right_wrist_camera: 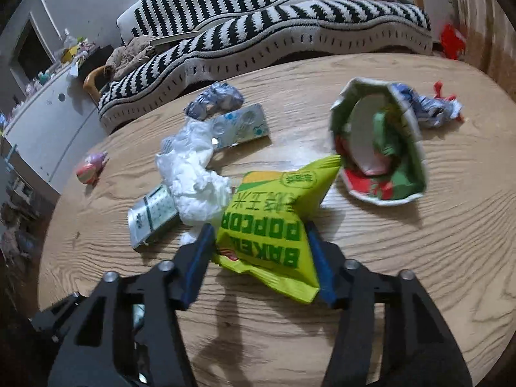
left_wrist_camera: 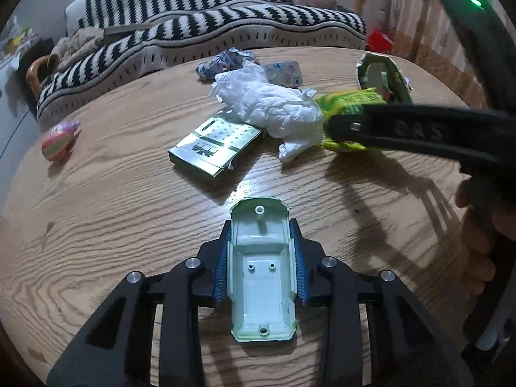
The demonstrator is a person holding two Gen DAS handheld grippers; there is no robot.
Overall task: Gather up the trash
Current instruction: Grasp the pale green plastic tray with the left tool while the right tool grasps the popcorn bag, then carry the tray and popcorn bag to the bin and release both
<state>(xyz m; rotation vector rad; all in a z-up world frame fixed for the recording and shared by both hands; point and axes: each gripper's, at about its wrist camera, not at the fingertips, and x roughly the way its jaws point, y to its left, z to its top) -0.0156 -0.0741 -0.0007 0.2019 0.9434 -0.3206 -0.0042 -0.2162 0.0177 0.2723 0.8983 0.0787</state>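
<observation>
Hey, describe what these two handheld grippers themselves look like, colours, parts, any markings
Both are matte black linkage frames with silver round pivot pins. The left gripper and right gripper each carry blue ribbed fingers. Seen from the left wrist, the right one's black body shows faint embossed lettering, too blurred to read, and a glowing green indicator light. No cables are visible.

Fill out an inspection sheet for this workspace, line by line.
Surface: wooden table, trash scattered on it.
Job's things: popcorn bag, crumpled white bag, flat box, crushed paper cup, blue-white wrappers, tissue pack.
Clutter: pink striped toy.
Grippers: left hand-held gripper shut on pale plastic toy car shell; right hand-held gripper straddles the popcorn bag, whether it grips unclear.
Cables: nothing seen.
Surroundings: striped sofa, white cabinet.
</observation>
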